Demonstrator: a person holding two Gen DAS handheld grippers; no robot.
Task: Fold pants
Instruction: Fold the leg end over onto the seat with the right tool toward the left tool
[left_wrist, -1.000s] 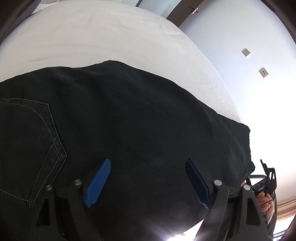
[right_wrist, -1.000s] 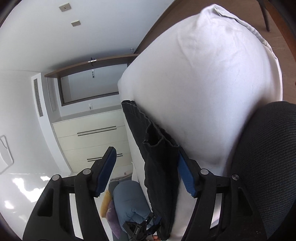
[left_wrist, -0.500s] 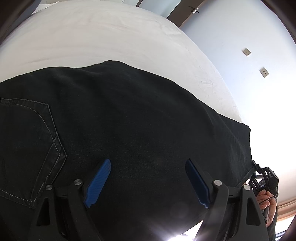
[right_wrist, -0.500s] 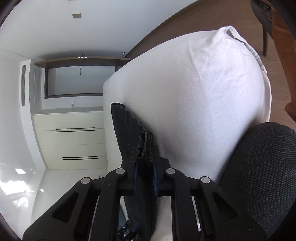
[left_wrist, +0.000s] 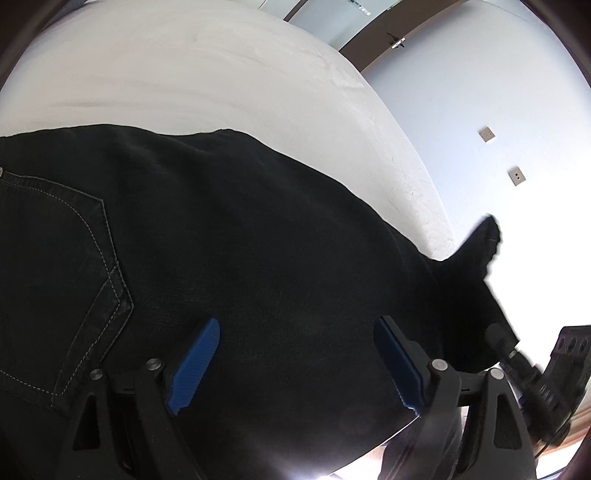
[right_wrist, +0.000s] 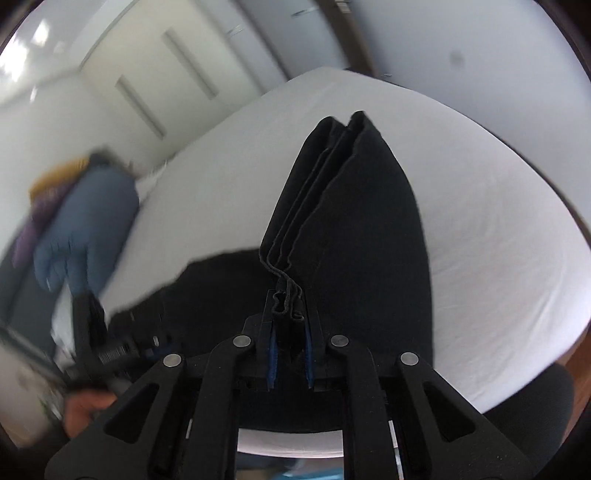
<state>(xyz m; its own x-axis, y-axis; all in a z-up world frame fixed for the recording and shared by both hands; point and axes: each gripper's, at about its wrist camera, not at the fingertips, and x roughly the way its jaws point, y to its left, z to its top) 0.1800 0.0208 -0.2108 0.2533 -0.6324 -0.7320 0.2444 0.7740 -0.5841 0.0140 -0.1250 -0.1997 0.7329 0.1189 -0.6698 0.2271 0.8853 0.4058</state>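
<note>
hem lifted since before | right tool (right_wrist: 289, 350) pinching black pants (left_wrist: 258, 258) | left tool (left_wrist: 299, 365) spread

- Between the left gripper (left_wrist: 297, 363) fingers: only flat black pants (left_wrist: 240, 240).
- Beyond them: bare white bed (left_wrist: 221, 74).
- Raised pant hem (right_wrist: 332, 206) blocks straight ahead of the right gripper (right_wrist: 289, 350); bed open either side.

Blurred bundle (right_wrist: 85, 221) at left, perhaps clothes; pants (left_wrist: 221, 258) cut off.
</note>
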